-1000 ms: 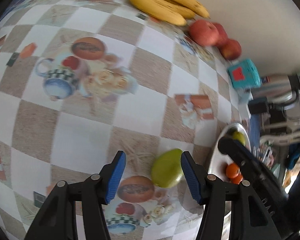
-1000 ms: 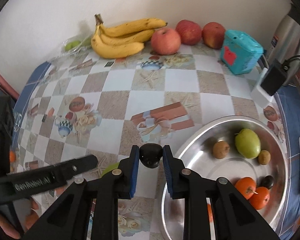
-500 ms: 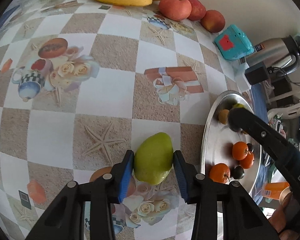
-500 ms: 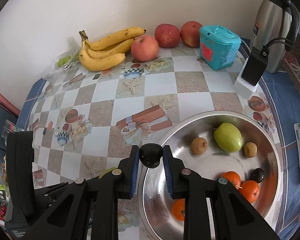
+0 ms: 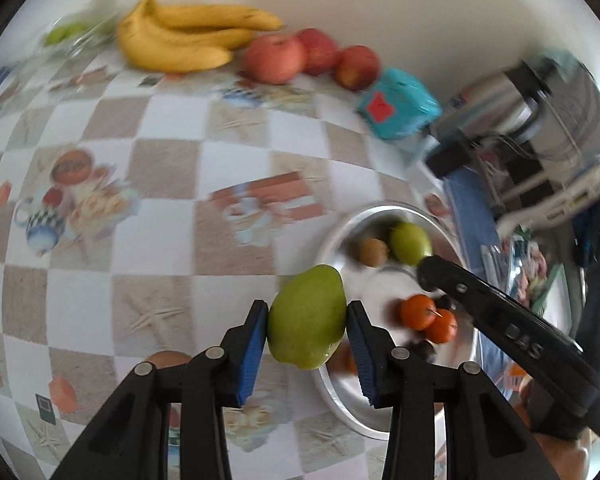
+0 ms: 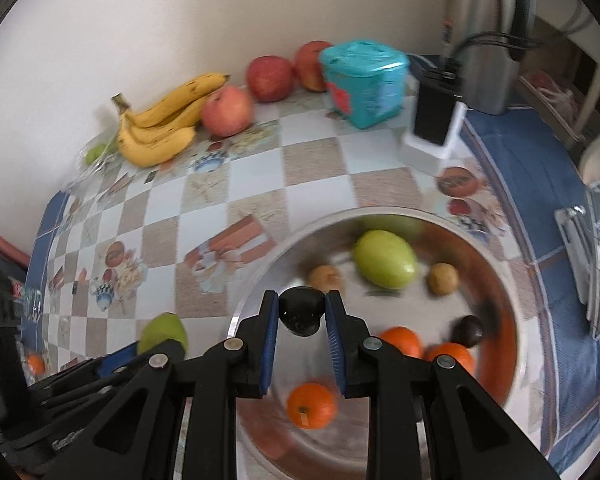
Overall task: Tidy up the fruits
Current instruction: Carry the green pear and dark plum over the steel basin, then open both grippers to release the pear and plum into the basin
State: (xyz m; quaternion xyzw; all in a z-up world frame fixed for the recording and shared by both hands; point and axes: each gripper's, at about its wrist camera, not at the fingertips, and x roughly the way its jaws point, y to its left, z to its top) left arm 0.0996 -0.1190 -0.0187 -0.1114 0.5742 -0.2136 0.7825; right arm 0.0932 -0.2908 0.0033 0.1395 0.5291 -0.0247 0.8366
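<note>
My left gripper (image 5: pixel 307 330) is shut on a green mango (image 5: pixel 306 316) and holds it above the table by the left rim of the steel bowl (image 5: pixel 332 392). The mango also shows in the right wrist view (image 6: pixel 163 331). My right gripper (image 6: pixel 302 320) is shut on a small dark fruit (image 6: pixel 302 314) over the steel bowl (image 6: pixel 516 288). The bowl holds a green mango (image 6: pixel 385 265), oranges (image 6: pixel 311 405), small brown fruits (image 6: pixel 443 278) and a dark fruit (image 6: pixel 466 330).
Bananas (image 6: pixel 160 124) and three red apples (image 6: pixel 227 110) lie along the back wall. A teal box (image 6: pixel 362 80), a black-and-white charger block (image 6: pixel 434 128) and a steel kettle (image 6: pixel 486 36) stand at the back right. The tablecloth is checkered.
My left gripper closed on the green mango, lifted it and carried it right to the bowl's rim. My right gripper moved over the bowl with the dark fruit still held.
</note>
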